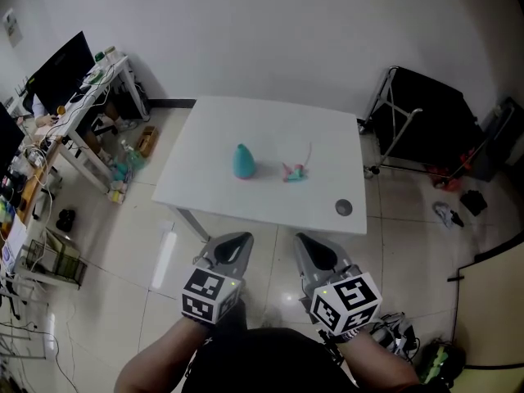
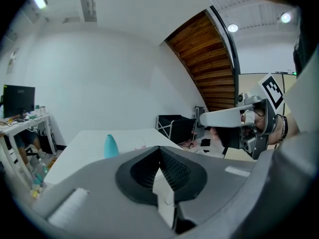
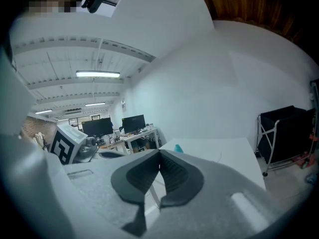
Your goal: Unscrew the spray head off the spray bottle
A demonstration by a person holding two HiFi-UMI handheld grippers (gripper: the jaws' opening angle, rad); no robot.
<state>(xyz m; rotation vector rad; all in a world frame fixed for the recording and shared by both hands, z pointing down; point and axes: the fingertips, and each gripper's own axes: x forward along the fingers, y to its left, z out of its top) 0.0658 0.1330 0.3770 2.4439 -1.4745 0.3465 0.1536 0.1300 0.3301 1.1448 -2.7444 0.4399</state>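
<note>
Left gripper [image 1: 237, 241], right gripper [image 1: 305, 241]: my ribbed pads [image 2: 175, 171] pressed together, empty; rounded teal spray bottle [image 1: 243, 161] stands well inside the smooth table's [image 1: 246, 117] edges.

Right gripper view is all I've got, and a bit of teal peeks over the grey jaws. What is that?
Observer: A teal bottle, standing upright on the white table. The head view shows it whole.
Operator: Is its sprayer screwed on?
Observer: No. The spray head lies on the table to the bottle's right, apart from it, with its thin tube showing.
Operator: What is the other gripper doing?
Observer: The left gripper is shut with nothing in it and sits short of the table's near edge.
</note>
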